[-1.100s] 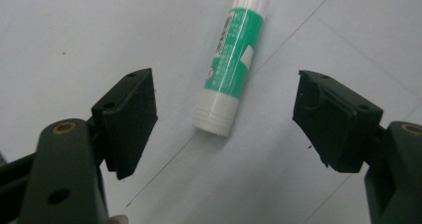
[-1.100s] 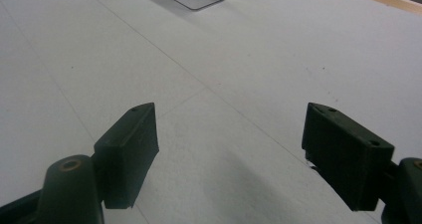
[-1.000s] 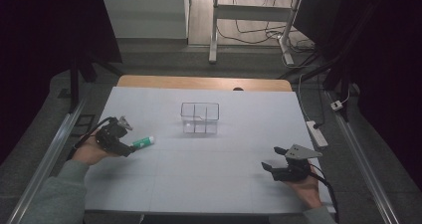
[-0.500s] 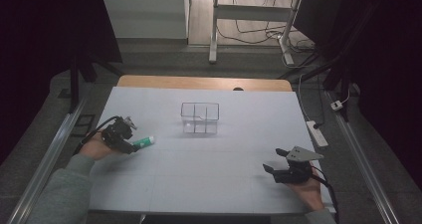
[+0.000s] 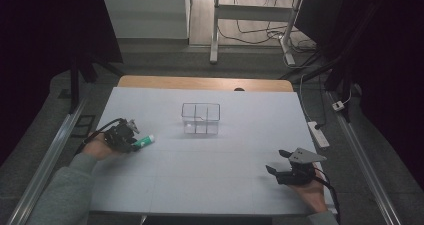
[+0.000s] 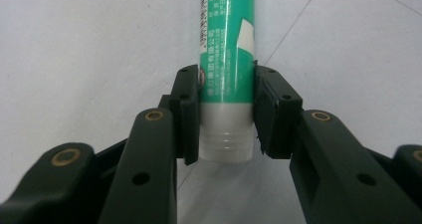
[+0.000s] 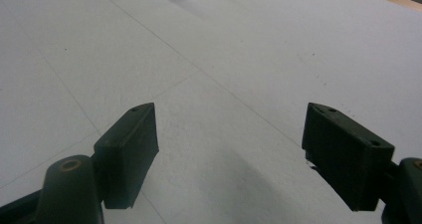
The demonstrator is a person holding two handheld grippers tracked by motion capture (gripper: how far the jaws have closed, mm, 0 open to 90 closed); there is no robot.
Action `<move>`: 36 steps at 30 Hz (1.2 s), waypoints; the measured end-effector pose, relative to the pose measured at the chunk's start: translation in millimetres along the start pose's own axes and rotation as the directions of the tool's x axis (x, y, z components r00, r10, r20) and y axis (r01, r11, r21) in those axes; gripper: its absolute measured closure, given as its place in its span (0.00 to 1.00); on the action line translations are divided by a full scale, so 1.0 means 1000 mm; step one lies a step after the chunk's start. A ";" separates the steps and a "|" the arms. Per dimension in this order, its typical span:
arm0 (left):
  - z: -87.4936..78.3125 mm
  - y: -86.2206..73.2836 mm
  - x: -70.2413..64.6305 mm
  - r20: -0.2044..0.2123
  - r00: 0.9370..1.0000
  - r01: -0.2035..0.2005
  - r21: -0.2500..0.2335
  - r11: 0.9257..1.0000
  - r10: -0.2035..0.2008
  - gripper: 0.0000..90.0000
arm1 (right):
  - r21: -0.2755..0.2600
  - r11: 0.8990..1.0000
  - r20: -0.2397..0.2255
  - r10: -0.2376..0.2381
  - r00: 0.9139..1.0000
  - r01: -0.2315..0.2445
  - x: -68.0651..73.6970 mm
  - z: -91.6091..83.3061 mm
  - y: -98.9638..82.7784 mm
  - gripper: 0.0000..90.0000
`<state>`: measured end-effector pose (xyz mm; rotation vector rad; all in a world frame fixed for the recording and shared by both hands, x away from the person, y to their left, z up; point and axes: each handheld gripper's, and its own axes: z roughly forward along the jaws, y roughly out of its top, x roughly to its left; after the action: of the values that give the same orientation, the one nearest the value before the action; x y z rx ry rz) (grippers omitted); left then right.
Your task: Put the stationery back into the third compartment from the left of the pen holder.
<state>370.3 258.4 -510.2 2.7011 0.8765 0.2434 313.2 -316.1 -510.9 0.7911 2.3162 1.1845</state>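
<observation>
On the left side of the white bench (image 5: 210, 185), left tongs (image 5: 134, 141) have just been closing and now clamp a green tube (image 5: 144, 142) lying on the surface. Left gripper view: both black pads press the tube (image 6: 226, 59) from either side, right where the green body meets the white ribbed cap (image 6: 225, 142); cap end points back toward the tongs (image 6: 225, 114), body runs away from them, printed text along it. Tube rests flat on the bench (image 6: 74, 59), not lifted as far as can be told. Person's left hand (image 5: 100, 147) in grey sleeve wraps the gripper body.

Right tongs (image 5: 274, 171) sit low at the near right of the bench, well apart from the tube, jaws wide apart with nothing between them; right gripper view shows bare bench (image 7: 224, 59) between the pads.

Clear four-compartment box (image 5: 200, 118) stands mid-bench, beyond and to the right of the tube, not touching it. Power strip (image 5: 318, 134) lies off the bench's right edge.
</observation>
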 end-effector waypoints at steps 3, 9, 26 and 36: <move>-0.001 0.000 -0.001 0.007 1.000 -0.005 0.005 1.000 0.005 0.72 | -0.001 1.000 0.001 0.001 1.000 -0.001 0.000 0.000 0.000 0.24; -0.011 -0.004 -0.002 0.001 1.000 0.023 -0.032 0.999 -0.023 0.72 | -0.010 1.000 0.005 0.003 1.000 -0.003 0.000 -0.002 0.000 0.24; -0.039 -0.006 -0.021 -0.010 0.999 0.047 -0.215 0.975 -0.051 0.72 | -0.023 1.000 0.005 0.007 1.000 -0.007 0.001 -0.003 0.001 0.25; -0.039 -0.008 -0.030 0.010 0.999 0.050 -0.263 0.963 -0.049 0.72 | -0.025 1.000 0.008 0.006 1.000 -0.005 0.002 -0.003 0.001 0.25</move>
<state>332.5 255.1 -478.0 2.4300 0.8444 0.3205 310.1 -316.8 -508.7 0.7923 2.2900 1.2084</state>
